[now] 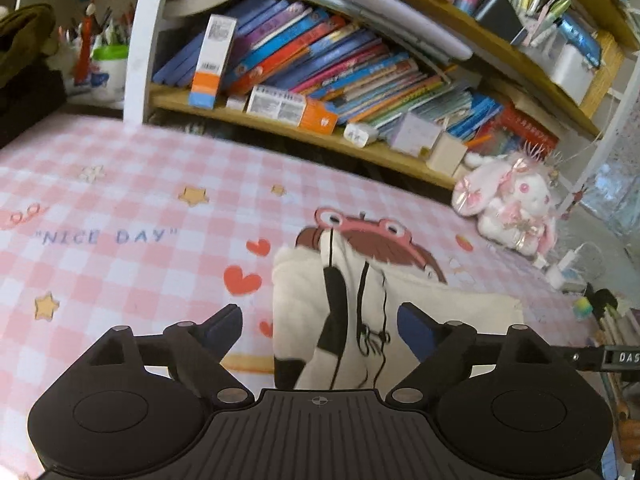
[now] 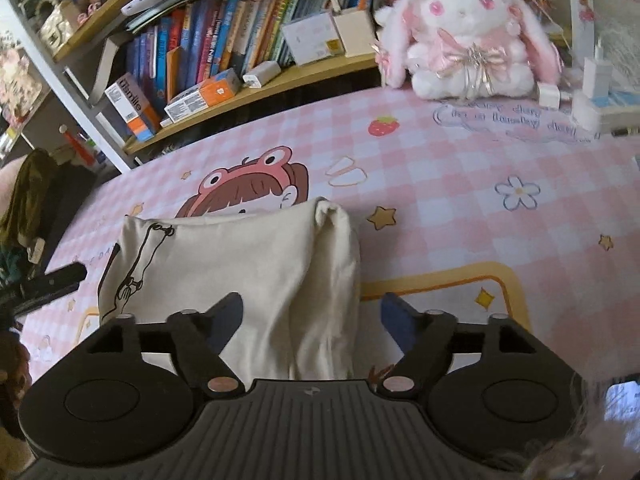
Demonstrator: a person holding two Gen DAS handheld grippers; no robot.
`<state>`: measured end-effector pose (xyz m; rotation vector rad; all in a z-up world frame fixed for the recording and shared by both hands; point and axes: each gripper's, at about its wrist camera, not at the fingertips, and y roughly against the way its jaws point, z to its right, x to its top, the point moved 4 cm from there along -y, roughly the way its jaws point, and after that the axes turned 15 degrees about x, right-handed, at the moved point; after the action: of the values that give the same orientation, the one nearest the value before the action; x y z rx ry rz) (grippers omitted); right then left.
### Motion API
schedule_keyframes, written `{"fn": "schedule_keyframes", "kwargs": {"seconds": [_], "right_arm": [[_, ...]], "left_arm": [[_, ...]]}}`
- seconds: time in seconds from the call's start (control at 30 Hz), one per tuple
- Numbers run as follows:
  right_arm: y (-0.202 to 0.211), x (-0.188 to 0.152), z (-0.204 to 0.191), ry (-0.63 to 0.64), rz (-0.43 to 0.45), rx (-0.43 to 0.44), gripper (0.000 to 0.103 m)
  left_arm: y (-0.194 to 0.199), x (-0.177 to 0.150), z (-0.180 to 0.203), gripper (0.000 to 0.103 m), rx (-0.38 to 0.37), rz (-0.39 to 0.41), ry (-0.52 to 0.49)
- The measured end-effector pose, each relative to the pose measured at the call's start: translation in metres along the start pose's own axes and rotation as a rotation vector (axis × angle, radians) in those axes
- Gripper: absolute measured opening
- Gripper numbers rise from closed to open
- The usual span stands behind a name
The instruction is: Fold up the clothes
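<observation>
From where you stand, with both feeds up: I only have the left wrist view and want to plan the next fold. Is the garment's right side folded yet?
Observer: Yes. In the right wrist view the cream garment has its right edge turned over into a thick rolled fold.
Operator: Is the right gripper holding that fold?
Observer: No. The right gripper is open, with its fingers either side of the fold.
Operator: Anything near that side I can't see?
Observer: A strawberry print on the pink checked cloth, and white chargers beside the plush bunny.
</observation>
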<state>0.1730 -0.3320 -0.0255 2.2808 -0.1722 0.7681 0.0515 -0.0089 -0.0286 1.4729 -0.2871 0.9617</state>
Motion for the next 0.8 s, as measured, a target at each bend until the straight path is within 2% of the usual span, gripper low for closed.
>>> {"fn": "schedule_keyframes", "kwargs": {"seconds": [0.17, 0.33, 0.43, 0.5, 0.6, 0.63, 0.67, 0.7, 0.73, 0.77, 0.8], "right_arm": [[-0.004, -0.001, 0.011, -0.039, -0.032, 0.034, 0.085], [-0.012, -0.004, 0.025, -0.117, -0.081, 0.071, 0.086], [-0.018, -0.004, 0.031, -0.170, -0.101, 0.089, 0.086], [-0.021, -0.003, 0.033, -0.194, -0.091, 0.091, 0.083], [-0.028, -0.001, 0.033, -0.217, -0.097, 0.094, 0.079], [-0.030, -0.001, 0.032, -0.210, -0.101, 0.093, 0.075], [-0.032, 0.000, 0.030, -0.203, -0.105, 0.092, 0.067], [-0.034, 0.000, 0.029, -0.198, -0.110, 0.092, 0.060], [-0.037, 0.000, 0.028, -0.196, -0.116, 0.095, 0.054], [-0.039, 0.000, 0.026, -0.190, -0.118, 0.093, 0.050], [-0.041, 0.000, 0.025, -0.179, -0.124, 0.089, 0.048]], "left_arm": [[-0.006, -0.010, 0.008, 0.093, 0.034, -0.061, -0.015], [-0.026, -0.015, 0.002, 0.093, 0.052, -0.136, 0.021], [-0.036, -0.015, -0.003, 0.093, -0.007, -0.169, 0.093], [-0.043, -0.015, -0.005, 0.092, -0.044, -0.195, 0.134], [-0.051, -0.013, -0.005, 0.091, -0.059, -0.202, 0.162], [-0.052, -0.012, -0.003, 0.091, -0.062, -0.202, 0.167], [-0.054, -0.011, -0.001, 0.090, -0.063, -0.204, 0.166], [-0.054, -0.011, 0.001, 0.085, -0.059, -0.206, 0.160], [-0.055, -0.011, 0.003, 0.071, -0.055, -0.207, 0.153], [-0.056, -0.010, 0.006, 0.068, -0.051, -0.209, 0.146], [-0.056, -0.010, 0.008, 0.061, -0.046, -0.211, 0.139]]}}
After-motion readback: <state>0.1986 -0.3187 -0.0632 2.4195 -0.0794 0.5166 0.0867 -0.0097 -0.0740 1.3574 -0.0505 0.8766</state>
